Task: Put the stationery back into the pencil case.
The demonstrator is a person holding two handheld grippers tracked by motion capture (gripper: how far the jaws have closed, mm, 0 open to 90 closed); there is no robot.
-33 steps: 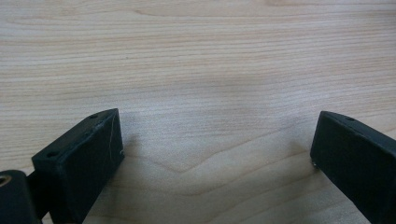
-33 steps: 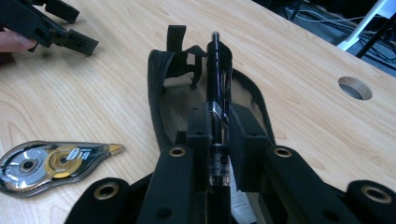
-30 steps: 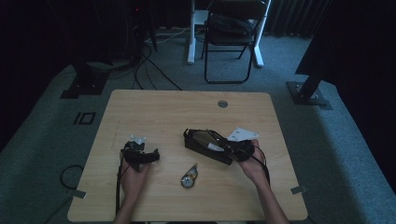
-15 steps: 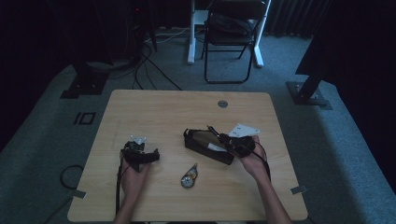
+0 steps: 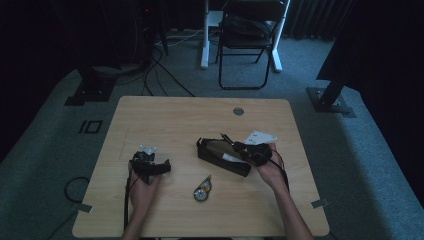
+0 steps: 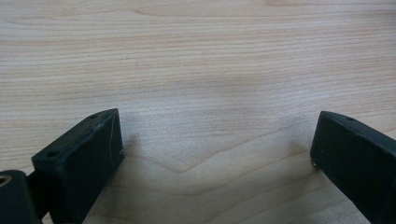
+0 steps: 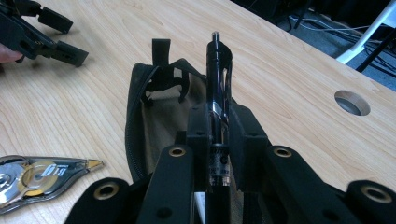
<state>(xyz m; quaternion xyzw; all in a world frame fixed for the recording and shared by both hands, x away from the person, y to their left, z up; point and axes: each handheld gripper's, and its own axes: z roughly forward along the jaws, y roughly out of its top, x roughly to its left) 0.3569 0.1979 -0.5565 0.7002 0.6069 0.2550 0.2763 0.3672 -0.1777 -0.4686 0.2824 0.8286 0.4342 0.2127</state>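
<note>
My right gripper (image 7: 218, 122) is shut on a black pen (image 7: 218, 70), which points away from me over an open black pencil case (image 7: 154, 116). In the high view the right gripper (image 5: 240, 148) hovers above the case (image 5: 220, 157) at the table's right centre, and the pen (image 5: 225, 137) sticks out to the left. A correction tape roller (image 5: 202, 190) lies in front of the case, also visible as the roller (image 7: 37, 175) at the lower left. My left gripper (image 5: 150, 166) rests open on the wood at the left, its jaws wide apart around bare table (image 6: 215, 154).
A round cable hole (image 5: 238, 111) sits near the table's far edge. Past the table stands a folding chair (image 5: 247, 40), with cables on the carpet. The left gripper (image 7: 46, 37) lies beyond the case. Bare wood stretches across the far half of the table (image 5: 175, 120).
My right gripper has shifted slightly left and away from me with the pen, further over the pencil case. The left gripper has stayed put.
</note>
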